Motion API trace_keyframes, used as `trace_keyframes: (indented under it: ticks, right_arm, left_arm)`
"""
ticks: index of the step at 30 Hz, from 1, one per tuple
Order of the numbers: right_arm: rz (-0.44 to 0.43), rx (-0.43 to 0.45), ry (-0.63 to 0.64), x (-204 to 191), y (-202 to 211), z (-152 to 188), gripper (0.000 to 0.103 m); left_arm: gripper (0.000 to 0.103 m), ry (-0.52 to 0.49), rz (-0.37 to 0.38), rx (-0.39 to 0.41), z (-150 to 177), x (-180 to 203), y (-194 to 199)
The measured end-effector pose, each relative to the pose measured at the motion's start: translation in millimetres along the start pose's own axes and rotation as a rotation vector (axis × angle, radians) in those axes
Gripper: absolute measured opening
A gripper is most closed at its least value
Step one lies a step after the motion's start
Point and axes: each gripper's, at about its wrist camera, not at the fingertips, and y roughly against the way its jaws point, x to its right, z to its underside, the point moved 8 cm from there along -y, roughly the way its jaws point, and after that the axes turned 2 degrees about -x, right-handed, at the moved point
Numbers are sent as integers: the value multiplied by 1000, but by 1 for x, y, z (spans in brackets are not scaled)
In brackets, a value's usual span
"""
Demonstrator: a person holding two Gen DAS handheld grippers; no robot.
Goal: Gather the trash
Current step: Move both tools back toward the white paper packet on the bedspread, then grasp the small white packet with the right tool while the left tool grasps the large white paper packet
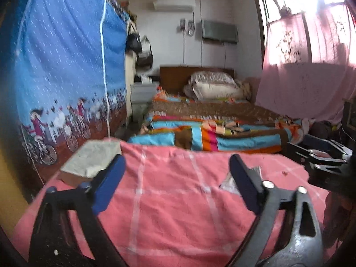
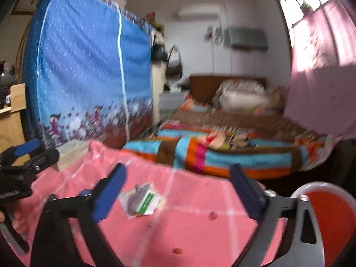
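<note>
A crumpled wrapper (image 2: 142, 200) with a green label lies flat on the pink checked cloth (image 2: 189, 233). My right gripper (image 2: 179, 169) hovers over it, open, with the wrapper showing between its blue pads and untouched. Small red crumbs (image 2: 212, 215) lie on the cloth nearby. In the left wrist view my left gripper (image 1: 178, 160) is open over bare pink cloth (image 1: 169, 211), and the wrapper (image 1: 227, 182) peeks from behind its right finger. A red bin (image 2: 329, 218) with a pale rim stands at the right, beside the cloth.
A grey slab (image 1: 93, 160) lies on the cloth's far left corner. Beyond is a bed with a striped blanket (image 1: 200, 138). A blue fabric wardrobe (image 1: 66, 66) stands left, a pink curtain (image 1: 307, 77) hangs right. The other gripper (image 1: 322, 155) shows at the right edge.
</note>
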Motion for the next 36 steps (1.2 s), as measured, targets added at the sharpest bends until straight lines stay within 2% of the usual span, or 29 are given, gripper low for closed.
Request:
trace_keyframes:
  ticks: [2, 6, 9, 10, 12, 13, 17, 24, 26, 31, 36]
  right_arm:
    - [-41, -69, -14, -5, -13, 7, 79]
    - [-108, -197, -25, -19, -34, 23, 57]
    - [-151, -289, -26, -28, -49, 35, 46]
    - [-164, -315, -28, -31, -53, 39, 38]
    - [-175, -351, -35, -32, -57, 44, 34]
    - [-187, -361, -43, -32, -58, 45, 25]
    - [-227, -346, -85, -28, -50, 43, 10]
    - [-170, -305, -119, -3, -36, 37, 8]
    - [-138, -305, -132, 11, -34, 38, 8]
    - [-79, -302, -161, 40, -26, 41, 8]
    - [-57, -295, -200, 60, -19, 43, 8]
  left_arm:
    - [83, 9, 17, -51, 7, 0, -10]
    - [70, 39, 59, -142, 17, 0, -27]
    - [60, 50, 93, -196, 23, 4, -36]
    - [57, 51, 103, -207, 24, 6, -38]
    - [55, 52, 130, -240, 27, 11, -43]
    - [54, 50, 148, -259, 29, 15, -46]
    - [53, 42, 202, -312, 33, 29, -55]
    - [54, -7, 281, -407, 42, 60, -71]
    - [57, -24, 306, -431, 44, 69, -74]
    - [76, -109, 343, -471, 46, 94, -84]
    - [77, -205, 336, -498, 44, 113, -96]
